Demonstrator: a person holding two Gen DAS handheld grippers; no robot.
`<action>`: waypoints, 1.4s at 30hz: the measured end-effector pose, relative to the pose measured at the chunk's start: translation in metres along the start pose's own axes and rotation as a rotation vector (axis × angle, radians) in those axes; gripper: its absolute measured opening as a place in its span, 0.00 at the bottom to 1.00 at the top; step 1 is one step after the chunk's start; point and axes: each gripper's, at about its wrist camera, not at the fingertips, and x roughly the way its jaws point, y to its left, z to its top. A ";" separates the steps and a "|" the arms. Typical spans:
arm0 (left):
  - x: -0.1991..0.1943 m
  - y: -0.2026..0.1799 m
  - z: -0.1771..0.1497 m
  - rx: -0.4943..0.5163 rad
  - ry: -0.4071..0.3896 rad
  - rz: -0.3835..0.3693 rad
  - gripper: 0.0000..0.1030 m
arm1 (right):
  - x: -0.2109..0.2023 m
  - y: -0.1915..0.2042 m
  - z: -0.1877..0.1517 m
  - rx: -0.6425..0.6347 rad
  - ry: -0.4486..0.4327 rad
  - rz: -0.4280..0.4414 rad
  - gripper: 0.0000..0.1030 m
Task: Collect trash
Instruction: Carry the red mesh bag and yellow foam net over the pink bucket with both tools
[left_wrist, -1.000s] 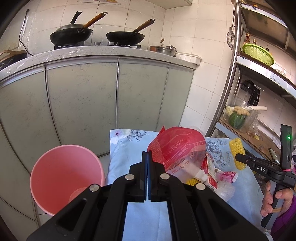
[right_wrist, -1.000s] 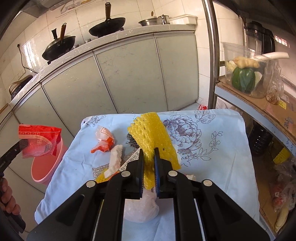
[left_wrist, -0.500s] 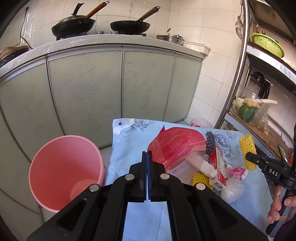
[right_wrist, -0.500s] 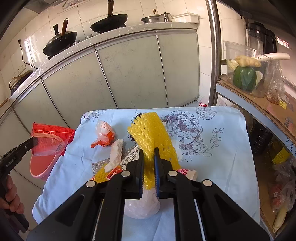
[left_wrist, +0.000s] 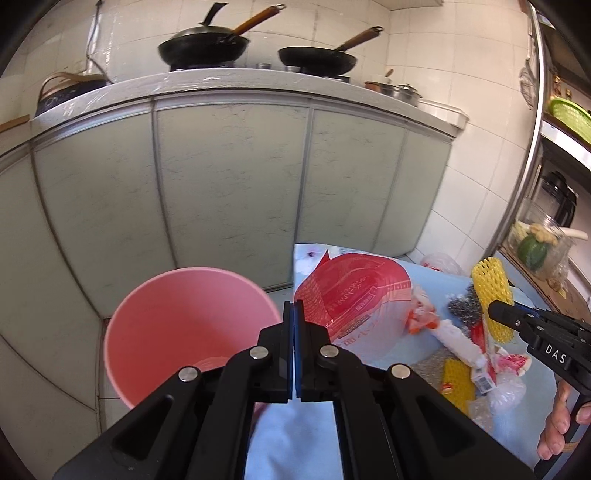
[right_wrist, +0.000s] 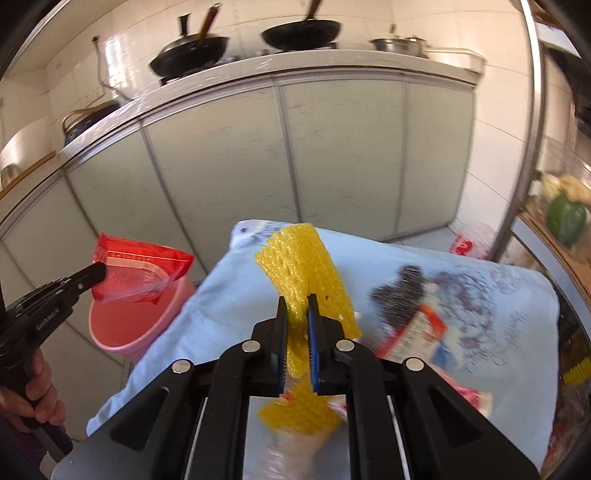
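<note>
I have the left gripper (left_wrist: 294, 306) clenched on a corner of the red wrapper (left_wrist: 354, 295); the right gripper (right_wrist: 297, 310) is clenched on the yellow foam net (right_wrist: 303, 258); both pieces hang clear of the worktop (right_wrist: 221, 295), which wears a pale blue flowered cloth. The wrapper is a crinkled red film bag with a clear panel and white print; I judge it feather-light, limp and slick, so an edge pinch suits it, though it may cling to the jaws on release. It sits just beside the rim of the pink bin (left_wrist: 155, 295), not yet over the opening. The net is a soft, springy mesh sleeve, bright yellow; it squashes between the jaws and I take it mid-length. More litter lies on the cloth: a steel scourer (left_wrist: 463, 308), a second yellow net (left_wrist: 456, 384), crumpled plastic (left_wrist: 504, 393).
</note>
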 end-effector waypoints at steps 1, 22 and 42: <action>0.000 0.007 -0.001 -0.010 0.002 0.013 0.00 | 0.003 0.007 0.002 -0.011 0.005 0.010 0.10; 0.023 0.093 -0.015 -0.132 0.052 0.197 0.00 | 0.064 0.143 0.020 -0.215 0.096 0.220 0.10; 0.035 0.119 -0.030 -0.179 0.084 0.251 0.00 | 0.102 0.181 0.012 -0.237 0.189 0.284 0.10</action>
